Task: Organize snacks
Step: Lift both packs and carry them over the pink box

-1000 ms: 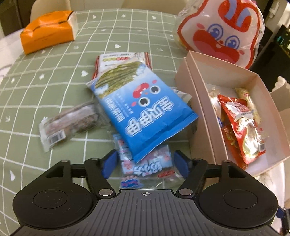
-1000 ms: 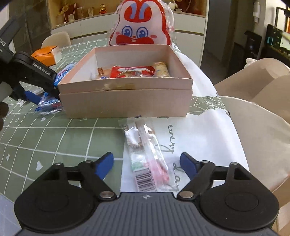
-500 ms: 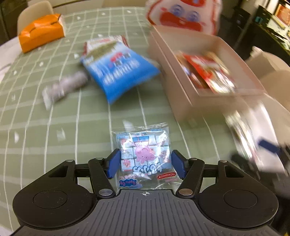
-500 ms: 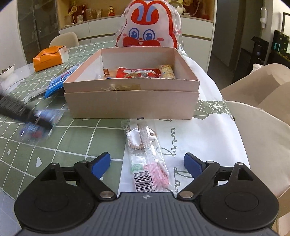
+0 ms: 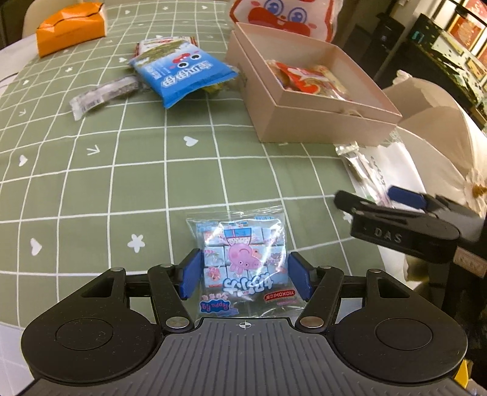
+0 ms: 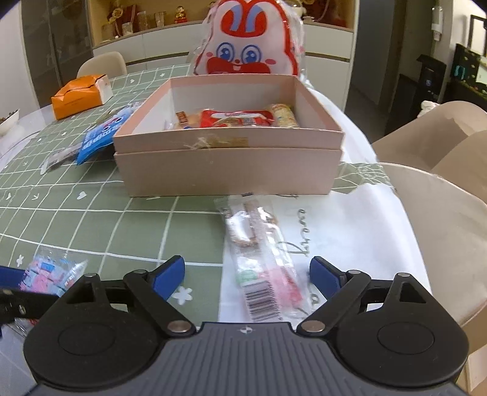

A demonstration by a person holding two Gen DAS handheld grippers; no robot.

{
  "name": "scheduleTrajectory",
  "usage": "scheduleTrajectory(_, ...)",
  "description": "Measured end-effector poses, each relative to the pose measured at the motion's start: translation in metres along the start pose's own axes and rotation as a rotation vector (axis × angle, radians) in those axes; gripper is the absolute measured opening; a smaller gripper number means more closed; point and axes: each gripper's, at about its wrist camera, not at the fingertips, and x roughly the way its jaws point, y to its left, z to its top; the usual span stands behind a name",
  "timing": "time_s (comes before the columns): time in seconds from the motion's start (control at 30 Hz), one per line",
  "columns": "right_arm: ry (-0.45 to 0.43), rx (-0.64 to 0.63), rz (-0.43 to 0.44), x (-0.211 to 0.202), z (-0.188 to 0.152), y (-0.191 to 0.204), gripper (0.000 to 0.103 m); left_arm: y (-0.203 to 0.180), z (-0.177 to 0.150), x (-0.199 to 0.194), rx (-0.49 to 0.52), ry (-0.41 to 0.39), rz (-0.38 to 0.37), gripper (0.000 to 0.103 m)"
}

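Observation:
My left gripper (image 5: 245,272) is shut on a clear Peppa Pig candy bag (image 5: 243,256), held near the front of the green checked table; the bag also shows at the left of the right wrist view (image 6: 50,271). My right gripper (image 6: 246,274) is open, its fingers either side of a clear snack packet with a barcode (image 6: 261,259) that lies on the white cloth. The pink open box (image 6: 228,164) holds a red packet (image 6: 237,117) and other snacks. In the left wrist view the box (image 5: 304,100) is at the back right and the right gripper (image 5: 404,213) at the right.
A blue snack bag (image 5: 179,76), a grey wrapped bar (image 5: 103,94) and an orange tissue box (image 5: 71,27) lie on the far table. A rabbit-face bag (image 6: 249,51) stands behind the box. Beige chairs (image 6: 441,146) are at the right.
My left gripper pulled the Peppa Pig bag from under the blue bag toward the table's front, closing on it. My right gripper moved slightly nearer the barcode packet.

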Motion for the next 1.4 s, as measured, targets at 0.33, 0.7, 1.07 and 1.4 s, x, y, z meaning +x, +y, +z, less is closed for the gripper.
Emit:
scheduleTrajectory(0.33,0.1,-0.063,0.103,-0.025,0.005,0.017,0.038,-0.005,-0.008,-0.005,0.066,0.038,-0.055,0.067)
scheduleTrajectory(0.7,0.02,-0.097,0.172,-0.109,0.022,0.009,0.037,-0.014,-0.011,-0.043,0.095,0.031,-0.222,0.065)
scheduleTrajectory(1.07,-0.245,-0.166,0.175,-0.172,0.165,-0.025,0.037,-0.039,0.127,-0.079,0.055,-0.312,-0.3,0.066)
scheduleTrajectory(1.4,0.0,-0.163,0.268,-0.027,0.214,-0.047,0.043,-0.035,0.164,0.04,-0.112,-0.249,-0.207,0.063)
